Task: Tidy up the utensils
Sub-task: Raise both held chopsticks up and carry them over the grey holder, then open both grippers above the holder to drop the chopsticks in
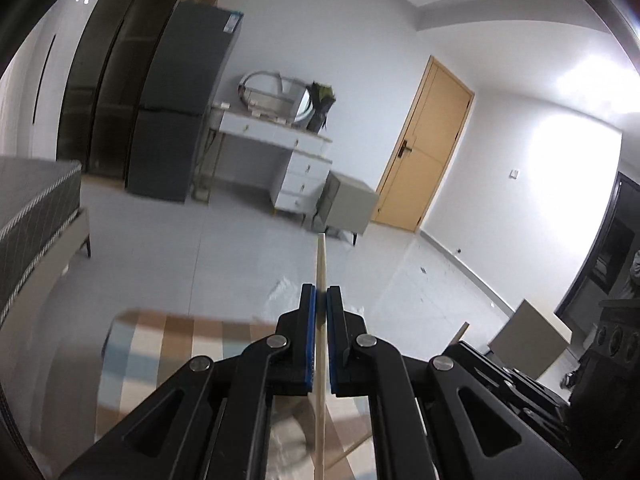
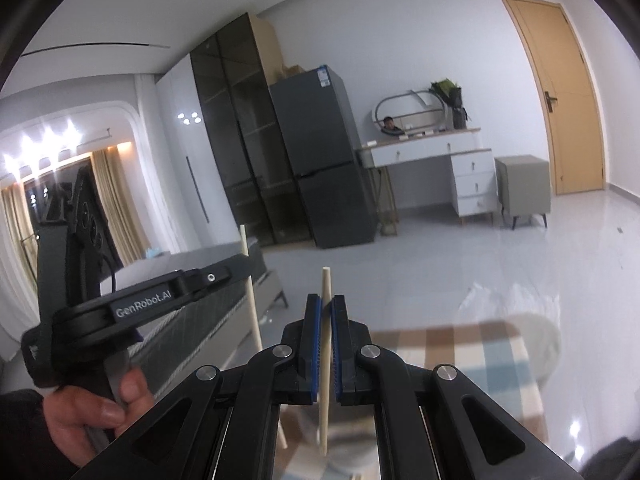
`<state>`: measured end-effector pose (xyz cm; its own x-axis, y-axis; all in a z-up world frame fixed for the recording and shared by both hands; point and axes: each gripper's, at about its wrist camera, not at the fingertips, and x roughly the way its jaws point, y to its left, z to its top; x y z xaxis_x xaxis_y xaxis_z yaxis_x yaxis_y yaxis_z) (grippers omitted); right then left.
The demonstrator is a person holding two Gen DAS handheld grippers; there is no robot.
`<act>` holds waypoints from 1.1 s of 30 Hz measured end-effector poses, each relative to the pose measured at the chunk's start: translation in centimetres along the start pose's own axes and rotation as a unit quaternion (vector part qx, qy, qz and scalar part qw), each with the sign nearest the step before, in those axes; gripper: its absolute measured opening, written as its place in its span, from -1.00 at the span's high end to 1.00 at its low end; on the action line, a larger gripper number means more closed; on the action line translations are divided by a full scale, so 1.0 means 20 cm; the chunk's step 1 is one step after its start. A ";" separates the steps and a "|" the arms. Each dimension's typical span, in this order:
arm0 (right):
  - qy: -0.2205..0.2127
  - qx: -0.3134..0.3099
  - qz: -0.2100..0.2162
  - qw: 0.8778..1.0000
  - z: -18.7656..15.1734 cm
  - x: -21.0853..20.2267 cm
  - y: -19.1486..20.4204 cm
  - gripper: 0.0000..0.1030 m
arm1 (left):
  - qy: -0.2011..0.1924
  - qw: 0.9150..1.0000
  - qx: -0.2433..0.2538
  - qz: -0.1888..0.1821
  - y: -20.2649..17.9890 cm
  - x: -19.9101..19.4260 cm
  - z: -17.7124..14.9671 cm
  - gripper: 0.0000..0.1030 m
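Note:
My left gripper (image 1: 321, 294) is shut on a pale wooden chopstick (image 1: 321, 256) that sticks up past the fingertips and runs down between the blue pads. My right gripper (image 2: 326, 300) is shut on a second wooden chopstick (image 2: 325, 284), also upright between its pads. In the right wrist view the left gripper (image 2: 240, 266) shows at the left, held by a hand (image 2: 92, 408), with its chopstick (image 2: 247, 280) standing up. Both grippers are raised above a table with a checked cloth (image 2: 480, 352).
The checked tablecloth (image 1: 168, 340) lies below. Beyond are a bed (image 1: 36, 208), a dark fridge (image 2: 320, 160), a white dresser with mirror (image 2: 448, 160), a grey side table (image 2: 522, 184) and a wooden door (image 2: 560, 92). Another chopstick (image 1: 356, 444) lies low in the left view.

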<state>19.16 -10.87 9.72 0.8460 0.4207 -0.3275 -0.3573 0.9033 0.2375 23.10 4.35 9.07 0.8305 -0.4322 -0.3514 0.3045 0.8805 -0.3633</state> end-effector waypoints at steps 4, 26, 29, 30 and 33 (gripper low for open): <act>-0.009 -0.009 -0.002 1.000 0.08 0.15 -0.02 0.92 | -0.010 1.000 -0.003 0.005 0.08 0.12 0.04 0.99; 0.042 0.003 -0.005 0.999 -0.16 0.51 -0.14 0.92 | -0.002 0.997 0.052 0.058 0.18 0.36 -0.20 0.99; 0.046 0.000 -0.005 0.999 -0.17 0.50 -0.13 0.92 | -0.005 0.997 0.054 0.062 0.18 0.35 -0.18 0.99; 0.048 -0.002 -0.005 0.999 -0.18 0.50 -0.13 0.92 | -0.004 0.996 0.056 0.062 0.18 0.34 -0.18 0.99; 0.055 -0.004 -0.005 0.998 -0.20 0.49 -0.12 0.92 | -0.002 0.997 0.056 0.061 0.17 0.33 -0.17 0.99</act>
<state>26.71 -8.61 2.37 0.8015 0.4180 -0.4277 -0.3522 0.9079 0.2272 28.01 3.90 2.53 0.8662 -0.3193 -0.3843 0.2507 0.9431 -0.2185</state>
